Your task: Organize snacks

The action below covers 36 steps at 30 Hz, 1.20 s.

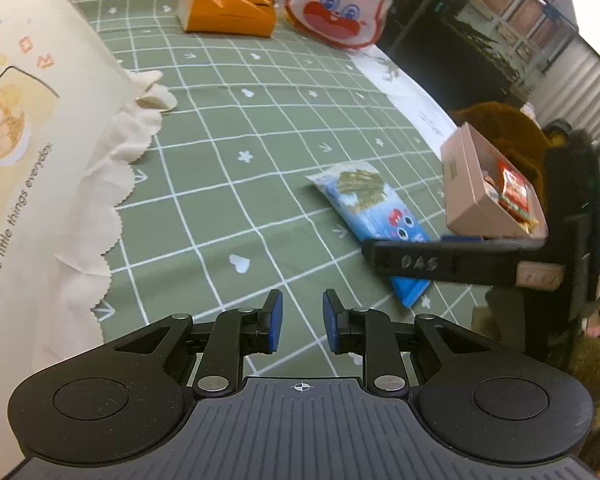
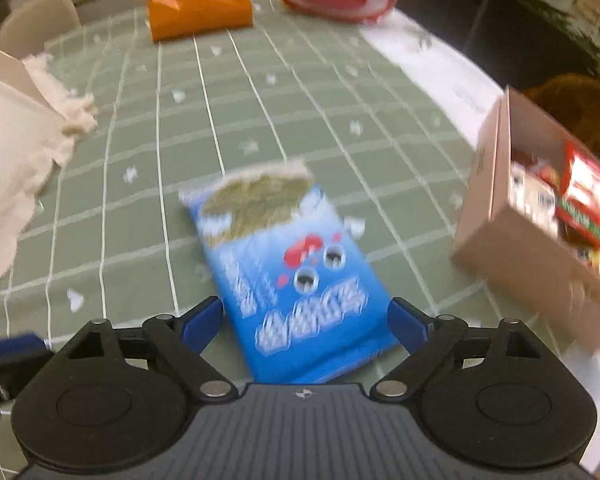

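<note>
The right tool [image 2: 305, 322] hangs spread wide over the near end of the blue snack packet [image 2: 284, 276], lying flat mid-counter, likely for a grab. The cardboard box [image 2: 512, 256] of snacks waits just right; the left tool [image 1: 302, 322], nearly closed, holds nothing.

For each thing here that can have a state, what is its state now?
Blue snack packet: lying flat on the tablecloth, not gripped.
Cardboard box: open, snacks inside.
Orange package: closed, lying at the far end.
Right gripper: open, fingers either side of the packet.
Left gripper: nearly shut, holding nothing.
</note>
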{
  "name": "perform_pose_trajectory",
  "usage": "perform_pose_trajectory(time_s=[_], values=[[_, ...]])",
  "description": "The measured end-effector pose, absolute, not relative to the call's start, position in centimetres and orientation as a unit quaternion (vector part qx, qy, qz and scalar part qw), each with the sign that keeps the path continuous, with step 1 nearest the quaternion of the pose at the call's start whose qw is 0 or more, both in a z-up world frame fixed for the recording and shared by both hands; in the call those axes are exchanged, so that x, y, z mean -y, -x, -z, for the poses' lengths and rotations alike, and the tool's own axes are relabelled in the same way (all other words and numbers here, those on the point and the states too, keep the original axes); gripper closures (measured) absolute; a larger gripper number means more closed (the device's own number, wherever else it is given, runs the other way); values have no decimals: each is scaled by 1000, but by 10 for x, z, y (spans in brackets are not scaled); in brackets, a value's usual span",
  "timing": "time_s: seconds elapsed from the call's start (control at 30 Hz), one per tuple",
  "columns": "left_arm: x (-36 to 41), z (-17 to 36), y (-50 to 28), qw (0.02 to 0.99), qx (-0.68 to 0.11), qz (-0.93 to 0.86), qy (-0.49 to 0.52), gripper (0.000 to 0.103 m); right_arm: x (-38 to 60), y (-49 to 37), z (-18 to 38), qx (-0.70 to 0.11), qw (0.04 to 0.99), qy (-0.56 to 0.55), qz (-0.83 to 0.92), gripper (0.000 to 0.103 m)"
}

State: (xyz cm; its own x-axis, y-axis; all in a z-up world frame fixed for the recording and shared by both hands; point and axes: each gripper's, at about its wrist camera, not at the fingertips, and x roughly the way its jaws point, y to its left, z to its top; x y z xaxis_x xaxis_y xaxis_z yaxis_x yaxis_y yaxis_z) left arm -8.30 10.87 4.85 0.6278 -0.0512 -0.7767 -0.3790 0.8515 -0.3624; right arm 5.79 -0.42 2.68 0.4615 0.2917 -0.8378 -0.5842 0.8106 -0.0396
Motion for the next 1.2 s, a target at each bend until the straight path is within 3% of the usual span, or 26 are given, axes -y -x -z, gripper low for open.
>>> perform_pose_trajectory(time_s=[0.2, 0.47, 0.87, 0.97, 1.2], values=[[-103, -41, 77, 861, -427, -92, 260, 78, 44, -77, -36, -440, 826, 47, -349, 13], [-101, -29, 76, 849, -441, -107, 271, 78, 15, -90, -38, -395, 819, 174, -379, 13], [-100, -25, 76, 839, -448, -133, 279, 78, -15, -89, -10, -437, 783, 206, -393, 11], [-92, -25, 69, 841, -450, -121, 275, 78, -9, -80, -14, -427, 784, 220, -394, 17], [-70, -28, 51, 849, -457, -85, 251, 78, 35, -73, -43, -421, 809, 173, -372, 19]])
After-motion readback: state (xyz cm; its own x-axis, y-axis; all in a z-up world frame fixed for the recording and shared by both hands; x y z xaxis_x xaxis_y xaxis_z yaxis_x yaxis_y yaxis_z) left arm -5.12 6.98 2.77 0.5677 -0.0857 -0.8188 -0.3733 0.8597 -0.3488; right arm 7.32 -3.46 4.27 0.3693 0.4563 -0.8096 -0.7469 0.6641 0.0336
